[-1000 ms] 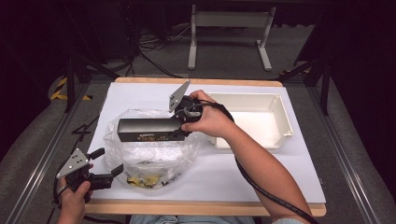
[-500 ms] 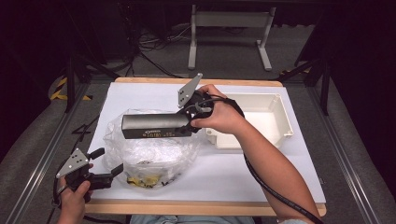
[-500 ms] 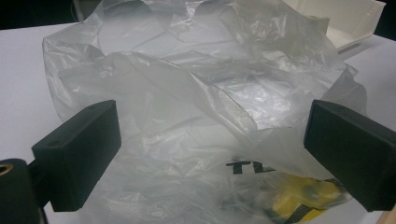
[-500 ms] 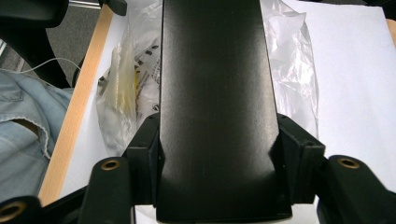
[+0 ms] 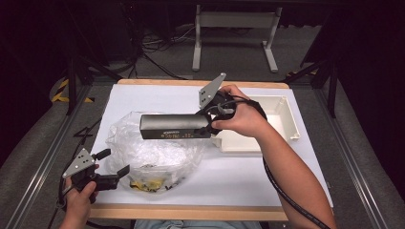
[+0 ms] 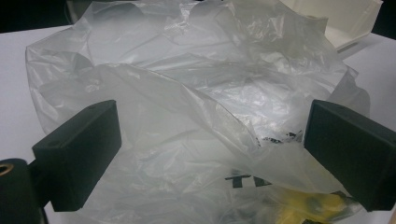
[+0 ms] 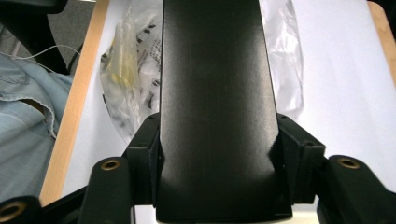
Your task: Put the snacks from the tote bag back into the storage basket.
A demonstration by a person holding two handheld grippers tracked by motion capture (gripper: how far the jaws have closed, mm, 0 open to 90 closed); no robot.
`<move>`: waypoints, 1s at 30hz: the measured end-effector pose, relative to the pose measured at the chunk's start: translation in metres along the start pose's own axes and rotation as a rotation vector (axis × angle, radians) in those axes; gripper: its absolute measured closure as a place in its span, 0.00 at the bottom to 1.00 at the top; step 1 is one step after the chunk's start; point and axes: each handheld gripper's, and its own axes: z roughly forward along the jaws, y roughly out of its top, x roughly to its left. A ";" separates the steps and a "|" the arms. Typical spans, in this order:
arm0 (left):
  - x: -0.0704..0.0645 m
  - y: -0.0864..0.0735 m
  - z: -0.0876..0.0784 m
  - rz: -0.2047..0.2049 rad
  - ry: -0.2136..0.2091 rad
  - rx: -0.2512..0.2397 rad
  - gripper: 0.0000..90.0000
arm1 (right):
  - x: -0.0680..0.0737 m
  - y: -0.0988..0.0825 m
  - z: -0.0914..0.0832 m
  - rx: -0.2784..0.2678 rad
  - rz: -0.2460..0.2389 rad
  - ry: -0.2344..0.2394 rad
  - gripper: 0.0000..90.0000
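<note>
Clamping one end of a long dark box (image 5: pixel 175 127), the right gripper (image 5: pixel 213 120) held it level above the white table (image 5: pixel 143 98), over the far part of a crumpled clear plastic bag (image 5: pixel 148 148). In the right gripper view the box (image 7: pixel 212 107) ran straight away from the camera with both black jaws pressed flat against its two sides; the bag (image 7: pixel 126 74) and the table's wooden front edge (image 7: pixel 74 102) lay beneath it. The box's free end pointed toward the person's left, and pale lettering showed on the side facing the high camera, too small to read. A white tray (image 5: pixel 282 119) sat on the table just behind the right hand.

The left gripper (image 5: pixel 114 167) rested near the front-left table corner, just beside the bag's near edge. Its jaws stood wide apart, nothing pinched; in the left gripper view the bag (image 6: pixel 201 93) lay between and beyond them, with yellow contents (image 6: pixel 313 203) and black print showing through the film. The tray's corner (image 6: pixel 341 18) appeared behind the bag.
</note>
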 end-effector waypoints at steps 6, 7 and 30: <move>0.000 0.001 0.003 0.002 -0.006 -0.001 0.06 | 0.002 -0.014 -0.016 -0.001 0.025 -0.029 0.48; 0.000 0.001 0.003 0.003 -0.006 -0.001 0.06 | 0.002 -0.016 -0.018 -0.002 0.028 -0.032 0.48; -0.001 0.000 0.003 0.006 0.004 0.008 0.06 | -0.008 -0.077 -0.077 0.016 0.171 -0.151 0.48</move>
